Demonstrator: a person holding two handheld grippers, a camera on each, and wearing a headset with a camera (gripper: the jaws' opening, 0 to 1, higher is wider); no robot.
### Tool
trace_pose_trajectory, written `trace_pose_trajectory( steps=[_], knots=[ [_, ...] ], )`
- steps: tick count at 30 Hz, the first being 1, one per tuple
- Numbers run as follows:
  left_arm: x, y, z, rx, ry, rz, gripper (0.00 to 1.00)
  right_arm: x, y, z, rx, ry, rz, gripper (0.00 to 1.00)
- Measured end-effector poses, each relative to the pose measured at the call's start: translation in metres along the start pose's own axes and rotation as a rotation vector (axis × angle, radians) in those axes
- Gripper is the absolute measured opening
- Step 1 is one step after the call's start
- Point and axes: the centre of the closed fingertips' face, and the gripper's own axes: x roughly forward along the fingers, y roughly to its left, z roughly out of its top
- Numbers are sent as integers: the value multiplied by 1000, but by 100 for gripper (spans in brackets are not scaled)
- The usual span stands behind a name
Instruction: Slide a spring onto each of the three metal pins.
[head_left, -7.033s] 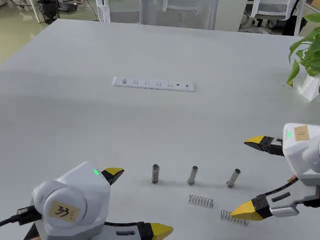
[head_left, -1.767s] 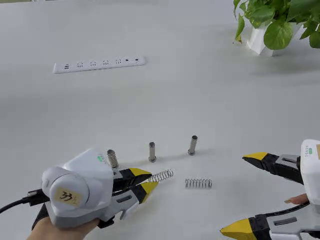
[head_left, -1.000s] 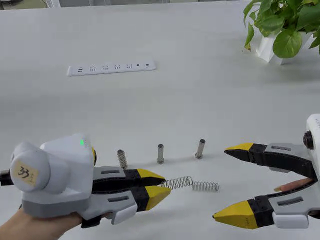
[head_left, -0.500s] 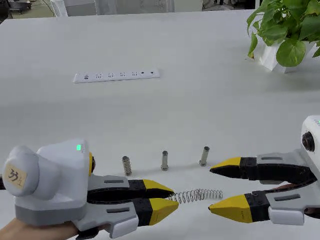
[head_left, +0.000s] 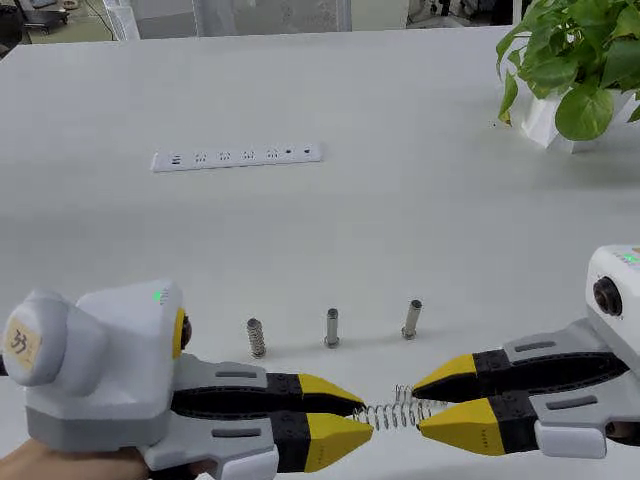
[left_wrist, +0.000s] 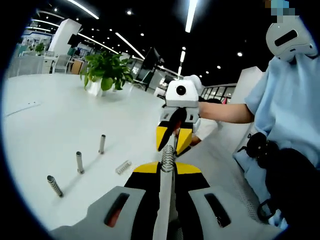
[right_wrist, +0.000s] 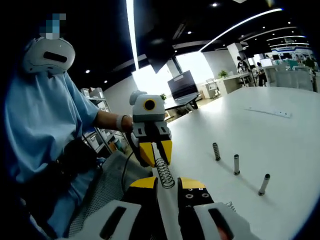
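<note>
The spring (head_left: 386, 413) is slim, silvery, open-coiled, slightly curved.

Bright, even overhead light, soft shadows; both fisheye views bend at edges.

Row of pins (head_left: 332, 327) on table (head_left: 420, 210); power strip (head_left: 236, 157) behind; plant (head_left: 575, 60) far right; spring (head_left: 388, 412) before pins.

You have on your white table (head_left: 420, 220) a white power strip (head_left: 236, 157) lying flat toward the far left, well apart from a leafy green plant (head_left: 580, 50) standing in a white pot (head_left: 545, 115) at the far right edge.
</note>
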Motion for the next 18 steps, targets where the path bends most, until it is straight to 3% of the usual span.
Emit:
trace_pose_trajectory(
  steps=[10,18],
  knots=[
    [2,-2,-3,0,8,-9,6,2,3,-5,7,36,23,8],
    [6,0,-10,30,59,-10,6,1,2,-5,-49,148,25,7]
  ],
)
